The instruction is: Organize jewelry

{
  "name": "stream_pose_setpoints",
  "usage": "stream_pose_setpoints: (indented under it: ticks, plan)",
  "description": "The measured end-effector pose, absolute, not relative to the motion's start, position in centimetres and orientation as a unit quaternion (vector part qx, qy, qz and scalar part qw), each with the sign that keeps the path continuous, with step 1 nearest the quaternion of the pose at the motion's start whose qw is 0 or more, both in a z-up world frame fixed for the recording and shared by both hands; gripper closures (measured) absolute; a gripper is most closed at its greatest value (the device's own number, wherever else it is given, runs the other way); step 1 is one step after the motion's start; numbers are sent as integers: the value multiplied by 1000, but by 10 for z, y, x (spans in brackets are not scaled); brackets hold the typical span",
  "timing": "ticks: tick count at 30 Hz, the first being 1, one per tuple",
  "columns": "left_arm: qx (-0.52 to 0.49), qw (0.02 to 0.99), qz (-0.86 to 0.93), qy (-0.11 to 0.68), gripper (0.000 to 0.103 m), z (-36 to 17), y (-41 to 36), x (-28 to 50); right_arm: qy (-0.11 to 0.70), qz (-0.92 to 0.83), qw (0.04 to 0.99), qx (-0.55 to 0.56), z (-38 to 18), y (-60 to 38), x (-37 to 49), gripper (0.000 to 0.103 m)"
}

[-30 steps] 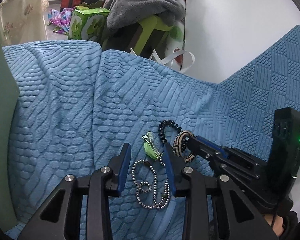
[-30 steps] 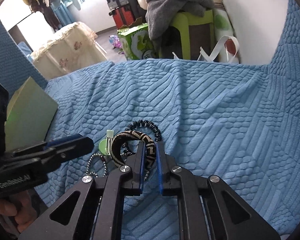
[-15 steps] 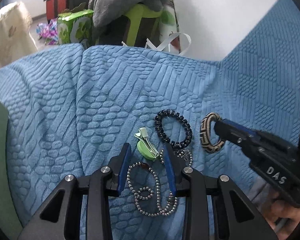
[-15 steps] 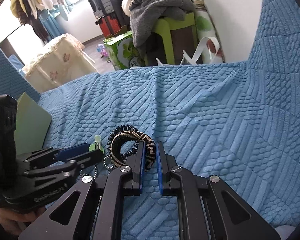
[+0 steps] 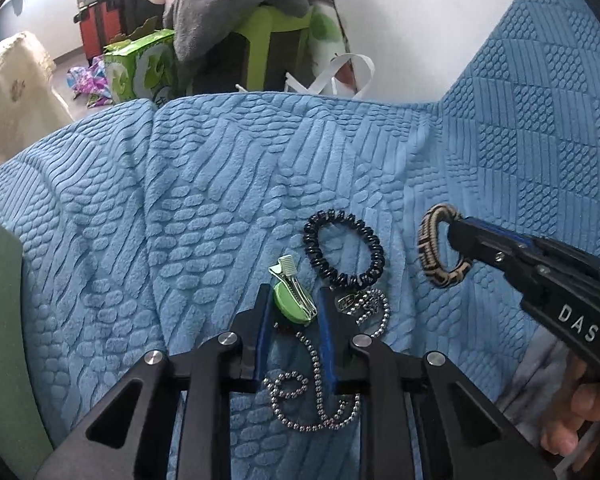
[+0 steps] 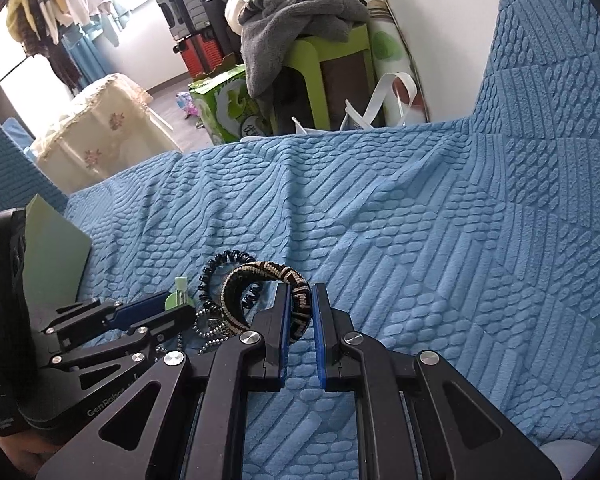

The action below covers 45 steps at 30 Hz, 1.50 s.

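Note:
My right gripper (image 6: 300, 304) is shut on a tan-and-black woven bracelet (image 6: 260, 280) and holds it off the blue cover; the bracelet also shows in the left wrist view (image 5: 430, 240), right of the pile. My left gripper (image 5: 294, 304) has its jaws narrowly apart around a green hair clip (image 5: 292, 296), low over a silver bead chain (image 5: 316, 392). A black spiral hair tie (image 5: 342, 250) lies flat just beyond the clip. I cannot tell whether the pads press the clip.
A textured blue cover (image 5: 180, 200) spans the seat and rises at the right. A green board (image 6: 52, 252) stands at the left. Beyond the far edge are a green stool (image 6: 320, 64) with grey clothes and a green box (image 5: 140, 64).
My right gripper has carried the woven bracelet right, away from the pile. My left gripper's jaws have narrowed and moved forward around the green clip.

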State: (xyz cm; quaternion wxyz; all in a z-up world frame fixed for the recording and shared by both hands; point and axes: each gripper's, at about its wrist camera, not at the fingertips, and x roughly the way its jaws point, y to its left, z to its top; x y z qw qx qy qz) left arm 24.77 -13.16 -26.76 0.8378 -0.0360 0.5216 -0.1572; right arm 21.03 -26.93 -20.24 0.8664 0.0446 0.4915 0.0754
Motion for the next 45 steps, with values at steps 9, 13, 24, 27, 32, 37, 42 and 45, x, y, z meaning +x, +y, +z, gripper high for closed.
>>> stream_pose_setpoints:
  ticks: [9, 13, 24, 27, 32, 37, 42, 45]
  plan:
    - [-61, 838, -145, 523, 82, -247, -113, 232, 479, 86, 872, 51, -187, -267, 200, 95]
    - [-68, 843, -142, 515, 82, -228, -108, 222, 473, 94, 874, 57, -180, -269, 193, 95]
    - [-101, 863, -138, 476, 82, -155, -79, 188, 463, 94, 879, 72, -157, -258, 166, 95]
    - [-101, 866, -147, 467, 82, -135, -70, 177, 466, 87, 878, 70, -153, -254, 157, 95]
    - [-102, 868, -152, 461, 82, -108, -58, 163, 454, 74, 885, 79, -134, -248, 142, 95]
    - [-107, 880, -160, 434, 82, -75, -42, 155, 430, 78, 897, 69, -96, -234, 138, 95]
    - [-109, 893, -155, 409, 82, -43, -22, 153, 404, 93, 908, 60, -56, -215, 139, 95]
    - [-110, 900, -152, 393, 82, -26, -8, 152, 387, 109, 914, 57, -34, -200, 142, 95]
